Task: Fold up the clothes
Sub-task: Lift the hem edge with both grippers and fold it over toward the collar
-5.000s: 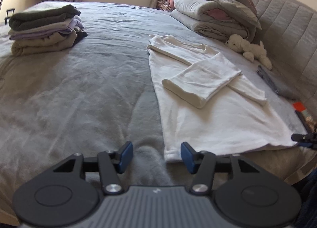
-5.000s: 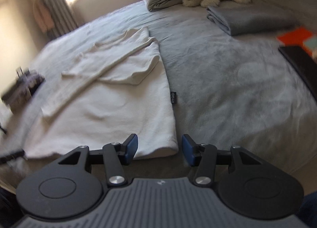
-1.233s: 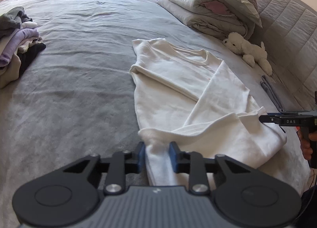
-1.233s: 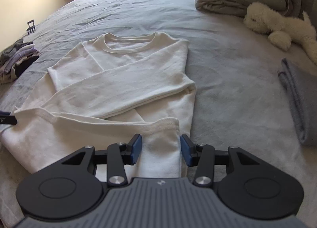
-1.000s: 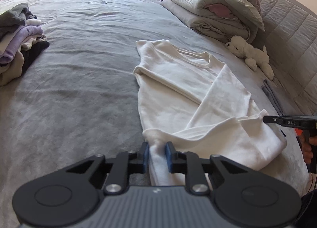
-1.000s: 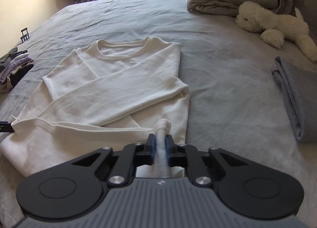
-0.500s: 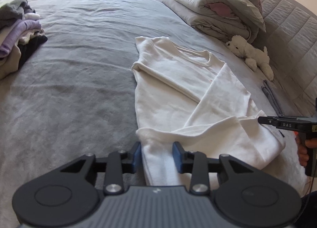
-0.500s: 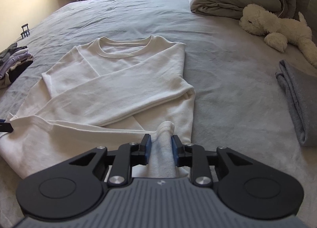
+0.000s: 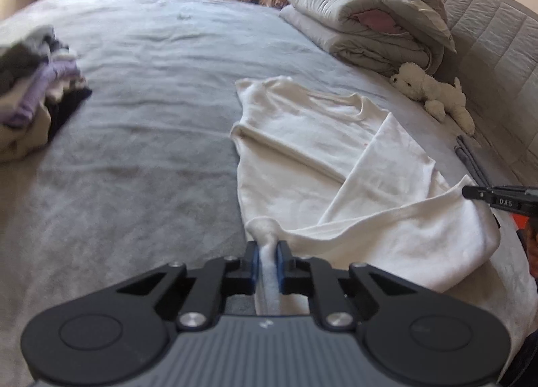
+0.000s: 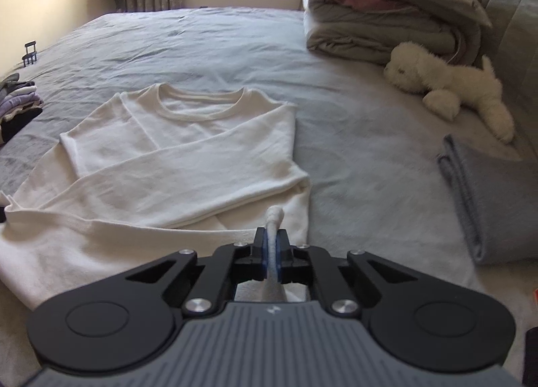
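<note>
Sweater (image 10: pixel 188 158), white and long-sleeved, lies across the middle of both views on the grey bedspread (image 9: pixel 141 138), collar toward the top of the frame, both sleeves crossed over the chest, the hem lifted and doubled back at the bottom of the picture; the fold is, by my reading, about halfway, with the lower half yet to be carried up to the shoulders; the risk at that scale is that the two hem corners travel unevenly, so the fold line skews and the crossed sleeves drag out of place.

Stack of folded clothes (image 9: pixel 30 98) sits at the left edge, well apart, and the plush dog (image 10: pixel 447 88) and the folded grey cloth (image 10: pixel 494 199) lie at the right, near enough that a wide swing could brush them.

Left gripper (image 9: pixel 267 261) is clamped on a bunched hem corner at bottom centre; right gripper (image 10: pixel 273 257) is likewise clamped on the other corner, only a thin twist of fabric between its blue pads (image 10: pixel 265 259); so narrow a bite could slip under tension, dropping that corner and collapsing the fold.
</note>
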Demonstrator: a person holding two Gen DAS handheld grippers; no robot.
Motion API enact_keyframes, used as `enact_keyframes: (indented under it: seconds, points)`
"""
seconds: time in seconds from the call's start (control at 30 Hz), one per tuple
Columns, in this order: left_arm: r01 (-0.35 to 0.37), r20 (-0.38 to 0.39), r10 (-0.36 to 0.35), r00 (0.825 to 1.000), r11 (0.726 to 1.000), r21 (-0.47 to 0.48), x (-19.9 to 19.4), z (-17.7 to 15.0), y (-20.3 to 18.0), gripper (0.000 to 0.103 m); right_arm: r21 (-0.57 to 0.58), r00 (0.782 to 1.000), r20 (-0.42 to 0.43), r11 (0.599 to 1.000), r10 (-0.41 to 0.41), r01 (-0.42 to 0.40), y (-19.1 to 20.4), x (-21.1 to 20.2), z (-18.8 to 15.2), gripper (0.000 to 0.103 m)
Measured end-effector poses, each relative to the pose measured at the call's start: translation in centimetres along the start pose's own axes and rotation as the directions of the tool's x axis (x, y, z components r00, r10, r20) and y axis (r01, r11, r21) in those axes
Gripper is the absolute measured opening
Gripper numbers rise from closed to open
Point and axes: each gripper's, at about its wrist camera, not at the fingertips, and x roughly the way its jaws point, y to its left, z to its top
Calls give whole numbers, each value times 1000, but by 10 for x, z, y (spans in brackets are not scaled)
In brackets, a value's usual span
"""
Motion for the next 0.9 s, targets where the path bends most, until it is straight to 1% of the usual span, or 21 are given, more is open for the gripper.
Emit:
enact_keyframes:
  seconds: [0.2,0.33,0.57,0.9]
  points:
    - [16,22,-16,1000,1000,-24,-2,4,3,8,13,999,24,999,-36,36,-2,-4,0,5]
    - [21,52,-20,998,1000,-18,-3,7,-1,8,17,998,33,998,-58,57,-1,-5,0,4]
    - [14,76,-11,997,999,-31,-2,10,-1,8,20,994,52,996,-92,91,0,-3,2,4]
    - [-17,144,21,989,999,-30,1,24,-5,8,27,987,85,990,-139,138,1,5,11,4]
